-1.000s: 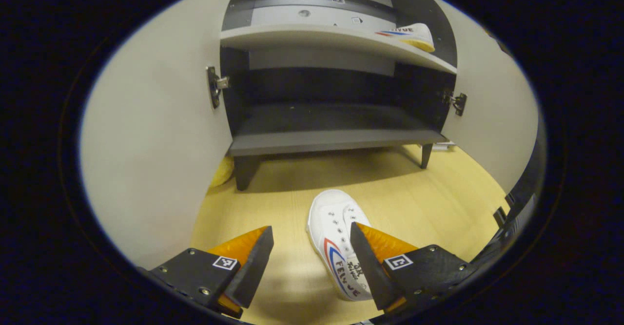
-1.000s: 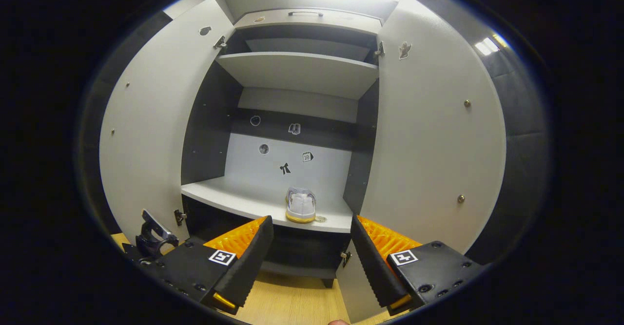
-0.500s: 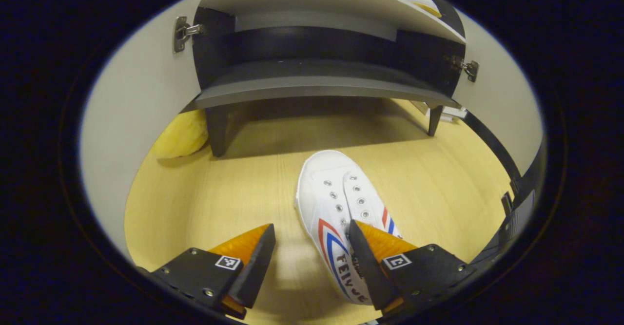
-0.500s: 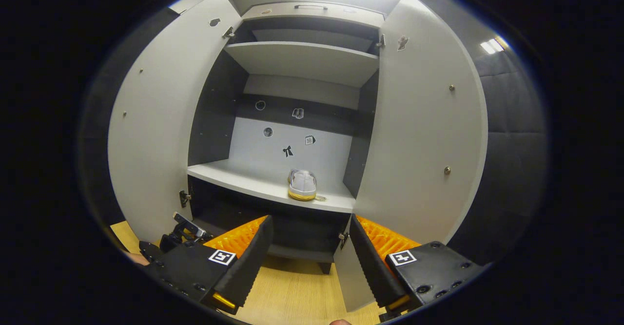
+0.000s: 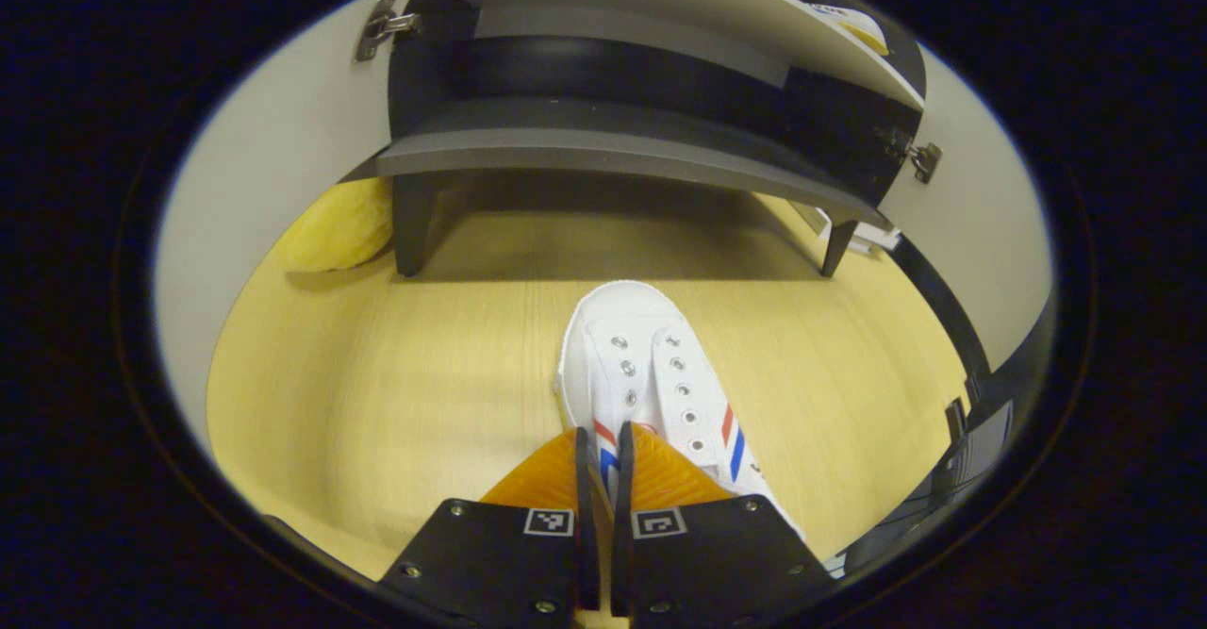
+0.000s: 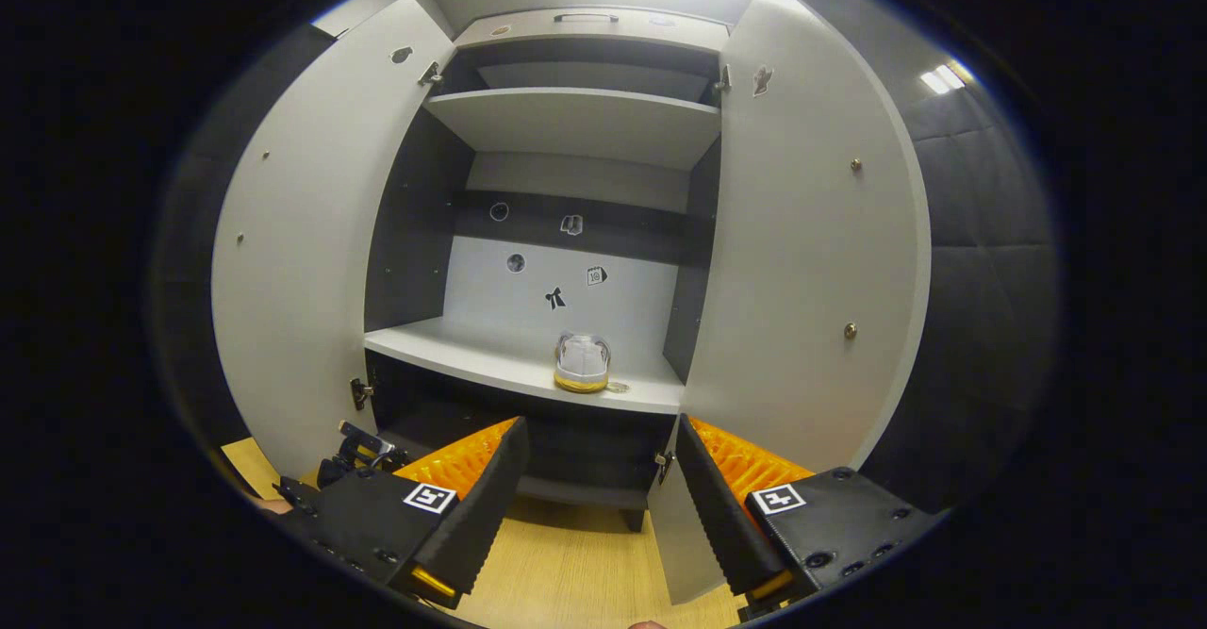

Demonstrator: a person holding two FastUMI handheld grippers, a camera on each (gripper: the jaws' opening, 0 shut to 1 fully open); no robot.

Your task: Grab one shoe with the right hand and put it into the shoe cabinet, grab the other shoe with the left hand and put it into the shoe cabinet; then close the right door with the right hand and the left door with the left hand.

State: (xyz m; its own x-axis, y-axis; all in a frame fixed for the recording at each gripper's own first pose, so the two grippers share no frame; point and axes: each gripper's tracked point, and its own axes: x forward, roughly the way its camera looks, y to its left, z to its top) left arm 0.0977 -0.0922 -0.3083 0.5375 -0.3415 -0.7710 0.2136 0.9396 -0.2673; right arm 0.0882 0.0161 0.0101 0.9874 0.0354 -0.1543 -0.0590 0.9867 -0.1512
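White shoe (image 5: 641,374) with red and blue side stripes lay on the yellow wooden floor (image 5: 424,374), toe pointing toward the shoe cabinet (image 5: 603,139) and well short of its legs; left tongs (image 5: 603,459) were drawn nearly together over the near part of the shoe, a thin strip of its side wall caught between them, both fingers pressing on it. In the left gripper view the cabinet's dark bottom board sat raised on short dark legs, with a pale shelf above it; at the far right end of that shelf the second shoe (image 5: 853,25) was partly seen, white with a yellow sole edge. A yellow soft object (image 5: 339,228) lay on the floor beside the cabinet's left leg. In the right gripper view the second shoe (image 6: 582,365) stood on the pale middle shelf (image 6: 453,351), toward its right side, heel end facing the camera, near the front edge. Both doors stood swung wide: left door (image 6: 302,252) and right door (image 6: 811,252), pale panels with small knobs. Small stickers (image 6: 555,298) dotted the cabinet's back wall. Right tongs (image 6: 596,478) hung in front of the cabinet's lower part, spread wide apart, holding nothing. At lower left of that view the left tongs' body (image 6: 354,450) showed low near the floor
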